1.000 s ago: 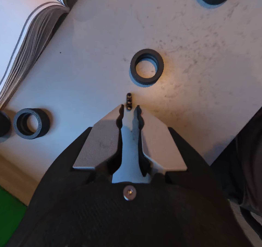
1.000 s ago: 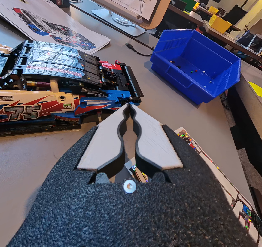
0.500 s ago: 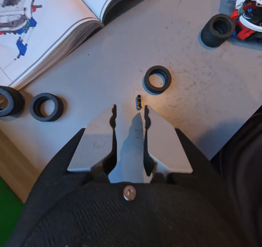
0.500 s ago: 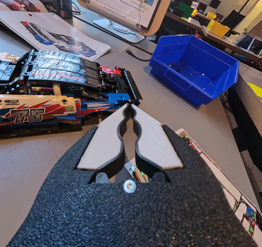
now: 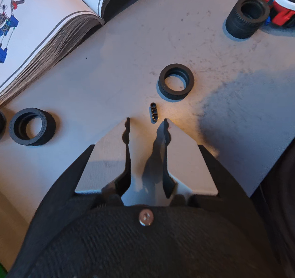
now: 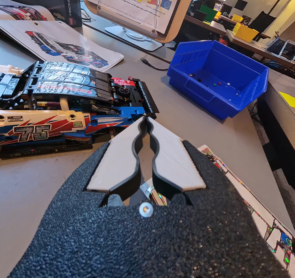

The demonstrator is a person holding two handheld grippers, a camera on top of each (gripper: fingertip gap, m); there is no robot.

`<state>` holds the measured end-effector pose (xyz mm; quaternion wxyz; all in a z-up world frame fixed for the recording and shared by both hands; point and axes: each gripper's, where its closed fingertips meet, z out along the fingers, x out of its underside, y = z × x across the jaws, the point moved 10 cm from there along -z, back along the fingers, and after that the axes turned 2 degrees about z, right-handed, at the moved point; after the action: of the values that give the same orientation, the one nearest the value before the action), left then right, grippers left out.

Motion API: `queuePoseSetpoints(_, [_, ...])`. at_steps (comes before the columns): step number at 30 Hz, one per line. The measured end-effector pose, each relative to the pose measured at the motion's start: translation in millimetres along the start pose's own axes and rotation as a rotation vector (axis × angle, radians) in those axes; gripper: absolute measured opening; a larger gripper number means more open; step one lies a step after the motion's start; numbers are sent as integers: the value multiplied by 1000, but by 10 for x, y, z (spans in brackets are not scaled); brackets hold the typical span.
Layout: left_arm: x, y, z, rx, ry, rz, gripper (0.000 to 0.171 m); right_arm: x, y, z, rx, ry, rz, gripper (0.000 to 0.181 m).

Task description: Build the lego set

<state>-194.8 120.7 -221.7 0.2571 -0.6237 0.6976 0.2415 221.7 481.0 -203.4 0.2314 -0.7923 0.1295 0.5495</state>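
The small black three-hole beam (image 5: 154,112) lay flat on the tabletop (image 5: 127,72), just beyond the tips of the left tool (image 5: 146,120). Over the last second that tool had drawn back and spread its jaws wide, leaving the beam free, so a pickup still lay ahead. A loose tyre (image 5: 176,83) sat just beyond the beam. The right tool (image 6: 145,117) stayed clenched, seemingly on nothing, beside the car model (image 6: 67,104). To the far right, the blue bin (image 6: 220,77) held only a few tiny pieces.

An open office or lab: rows of desks (image 6: 249,45) with dark monitors (image 6: 241,5), yellow bins (image 6: 244,32), a monitor stand (image 6: 135,37).
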Motion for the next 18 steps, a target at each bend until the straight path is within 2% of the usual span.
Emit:
queuePoseSetpoints(9, [32,-24,38,17,-77,23,36,1,-31,-3,9,-4,25,0])
queuePoseSetpoints(18, [30,-21,37,18,-77,26,34,0,-43,-10,10,-9,35,0])
